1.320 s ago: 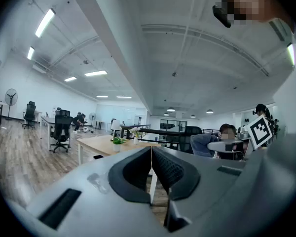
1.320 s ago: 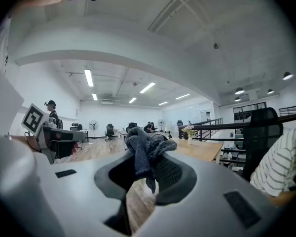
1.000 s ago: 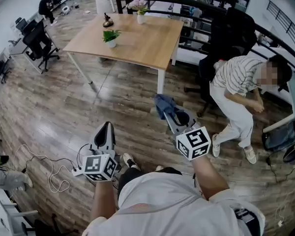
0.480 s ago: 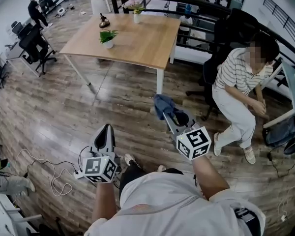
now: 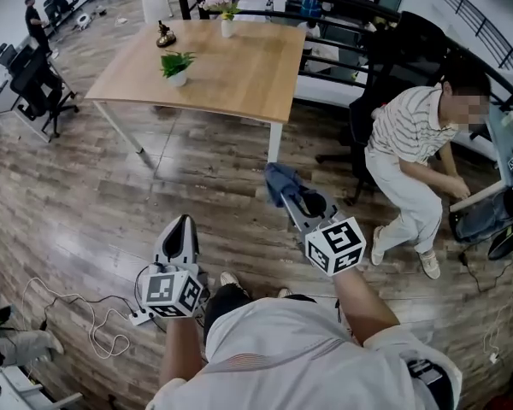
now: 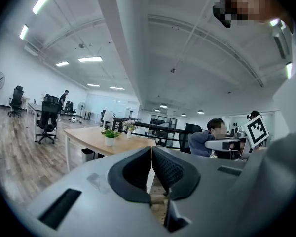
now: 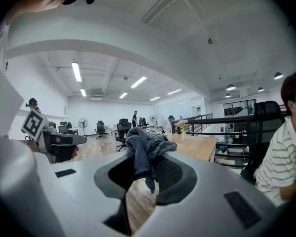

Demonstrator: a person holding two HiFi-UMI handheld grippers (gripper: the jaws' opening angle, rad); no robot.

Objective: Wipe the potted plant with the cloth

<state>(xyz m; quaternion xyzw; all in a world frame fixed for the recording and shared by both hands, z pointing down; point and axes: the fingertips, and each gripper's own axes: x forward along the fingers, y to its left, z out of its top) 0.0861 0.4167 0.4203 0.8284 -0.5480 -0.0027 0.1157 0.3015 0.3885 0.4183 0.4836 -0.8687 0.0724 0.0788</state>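
Potted plant: the potted plant [image 5: 176, 65] stands upright in a small white pot on the counter [image 5: 239, 75], near the counter's left edge and set in from its near edge.
Cloth: the cloth [image 5: 281, 183], blue-grey and bunched, is short of the counter, off its near right corner and well apart from the plant.
Right gripper: the right gripper [image 5: 297, 200] pinches the cloth between its pads, one fold hanging down between them, and points toward the counter's near right leg.
Left gripper: the left gripper [image 5: 180, 225] has its pads pressed together on nothing. It is short of the counter's near edge, about in line with the plant.
Key relation: from the cloth, the plant lies ahead and to the left, beyond the counter's near edge. The left gripper lines up better with the plant, but the right one has the cloth — so the reach probably has to angle left across the counter.
Edges: the counter's near edge and right corner leg lie on that path.
Open room: bare wood floor lies before the counter, and the top is bare around the plant. A flower vase [image 5: 227, 24] and a small dark figurine [image 5: 164, 35] stand at the counter's far edge. A seated person [image 5: 410, 143] is off the counter's right end.
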